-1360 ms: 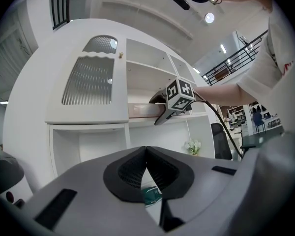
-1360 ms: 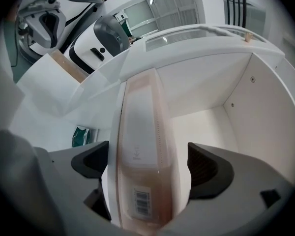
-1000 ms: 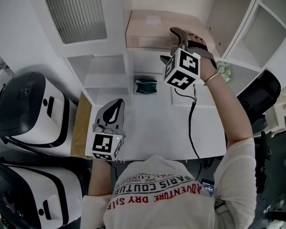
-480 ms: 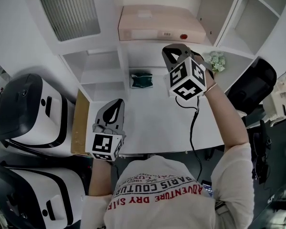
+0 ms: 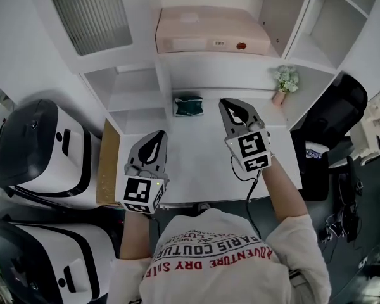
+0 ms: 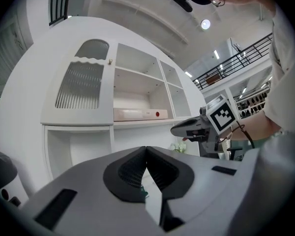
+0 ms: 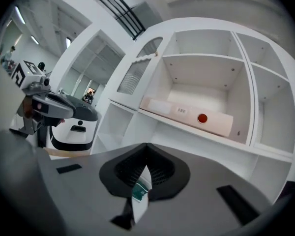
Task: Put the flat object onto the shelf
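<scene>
The flat pinkish box (image 5: 209, 33) lies on the white shelf (image 5: 240, 61) above the desk, also shown in the left gripper view (image 6: 137, 114) and the right gripper view (image 7: 187, 113). My right gripper (image 5: 227, 102) hovers over the desk, well below the box and apart from it, shut with nothing between its pads (image 7: 146, 147). My left gripper (image 5: 157, 135) hangs over the desk's left part, shut and empty (image 6: 146, 149). From each gripper view the other gripper shows at the side, the right gripper (image 6: 177, 130) and the left gripper (image 7: 88, 115).
A small green pouch (image 5: 189, 105) lies at the back of the white desk (image 5: 196, 170). A little flower pot (image 5: 282, 82) stands at the back right. A cardboard sheet (image 5: 109, 163) leans at the desk's left edge, with white-and-black machines (image 5: 44, 144) beyond. A black chair (image 5: 332, 116) stands right.
My right gripper has drawn back from the box on the shelf and come down over the desk, jaws closed. The box stays on the shelf. The left gripper has hardly moved.
</scene>
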Tool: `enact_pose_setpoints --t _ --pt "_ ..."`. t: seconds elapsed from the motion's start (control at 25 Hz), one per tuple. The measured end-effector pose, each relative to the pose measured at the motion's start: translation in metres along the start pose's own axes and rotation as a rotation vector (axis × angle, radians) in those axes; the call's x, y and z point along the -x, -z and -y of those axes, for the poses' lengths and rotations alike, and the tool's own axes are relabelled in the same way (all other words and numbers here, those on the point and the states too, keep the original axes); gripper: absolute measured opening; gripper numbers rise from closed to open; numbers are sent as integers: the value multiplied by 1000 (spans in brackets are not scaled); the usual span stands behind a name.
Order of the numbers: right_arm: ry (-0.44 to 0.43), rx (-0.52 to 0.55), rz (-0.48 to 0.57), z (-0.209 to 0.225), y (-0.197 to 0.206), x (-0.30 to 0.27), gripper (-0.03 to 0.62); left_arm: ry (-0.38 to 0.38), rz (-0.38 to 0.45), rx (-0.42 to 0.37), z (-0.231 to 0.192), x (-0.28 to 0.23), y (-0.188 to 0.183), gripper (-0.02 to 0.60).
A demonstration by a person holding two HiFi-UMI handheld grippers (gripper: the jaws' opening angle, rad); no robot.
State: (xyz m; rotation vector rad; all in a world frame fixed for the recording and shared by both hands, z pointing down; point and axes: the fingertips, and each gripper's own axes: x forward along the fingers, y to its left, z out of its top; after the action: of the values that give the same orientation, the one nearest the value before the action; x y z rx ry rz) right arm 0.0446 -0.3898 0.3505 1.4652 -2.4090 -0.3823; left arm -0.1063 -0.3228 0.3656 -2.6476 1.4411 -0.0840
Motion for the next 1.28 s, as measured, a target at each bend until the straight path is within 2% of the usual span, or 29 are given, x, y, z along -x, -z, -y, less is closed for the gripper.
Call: enact_pose_setpoints --t 0.16,0.32,0.48,0.76,0.92,1.16,1.28 --pt "30 -78 23 -4 16 20 26 -3 -3 -1 0 0 1 14" --pt "11 -201 51 -12 37 41 26 -15 -15 6 -3 -1 8 14" --pt "11 -259 51 -6 48 48 26 -17 -28 16 -4 -6 15 14" --pt "44 -249 43 12 53 47 26 -6 -7 0 0 -19 5 14" --pt "53 -258 79 16 49 49 26 0 -9 2 5 -24 6 14" --pt "52 -236 68 18 53 47 26 -4 -7 6 6 -28 4 14" --pt "22 -219 53 11 55 44 26 -2 -30 15 6 -30 12 14"
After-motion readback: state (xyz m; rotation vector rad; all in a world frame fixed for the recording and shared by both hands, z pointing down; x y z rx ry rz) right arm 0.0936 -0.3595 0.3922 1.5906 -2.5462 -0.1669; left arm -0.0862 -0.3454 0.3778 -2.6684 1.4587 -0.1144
